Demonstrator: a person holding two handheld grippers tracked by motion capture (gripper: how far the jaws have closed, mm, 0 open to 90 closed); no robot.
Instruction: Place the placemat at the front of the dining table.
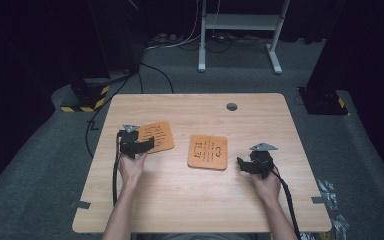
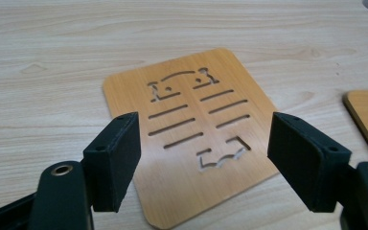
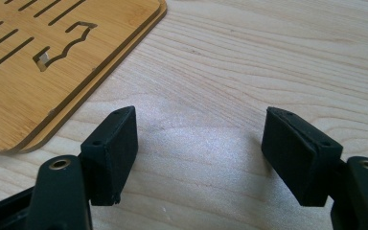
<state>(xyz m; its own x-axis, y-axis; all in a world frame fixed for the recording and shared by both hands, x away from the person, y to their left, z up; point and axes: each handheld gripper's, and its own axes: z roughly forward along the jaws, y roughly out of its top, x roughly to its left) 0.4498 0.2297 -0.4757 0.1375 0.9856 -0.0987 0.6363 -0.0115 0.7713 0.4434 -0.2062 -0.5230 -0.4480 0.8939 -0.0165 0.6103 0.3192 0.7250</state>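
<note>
The left gripper (image 2: pixel 203 153) stands nearest, its 2 black jaws spread wide with nothing pressed between them; they hang just above the near part of a thin wooden board (image 2: pixel 191 134) cut with slots and shaped holes. That board lies flat on the table (image 2: pixel 52 57), and in the high view the left gripper (image 1: pixel 147 144) sits at the board's (image 1: pixel 159 135) near left edge, held by the left hand (image 1: pixel 131 167). To the right of this board, apart from it, lies a stack of 2 more slotted boards (image 1: pixel 208 152), one on top of the other. The right gripper (image 3: pixel 199 148) rests beyond that stack's right side, held by the right hand (image 1: pixel 267 185); its jaws are also apart and hold nothing, over bare table near the corner of the stack (image 3: pixel 52 62).
</note>
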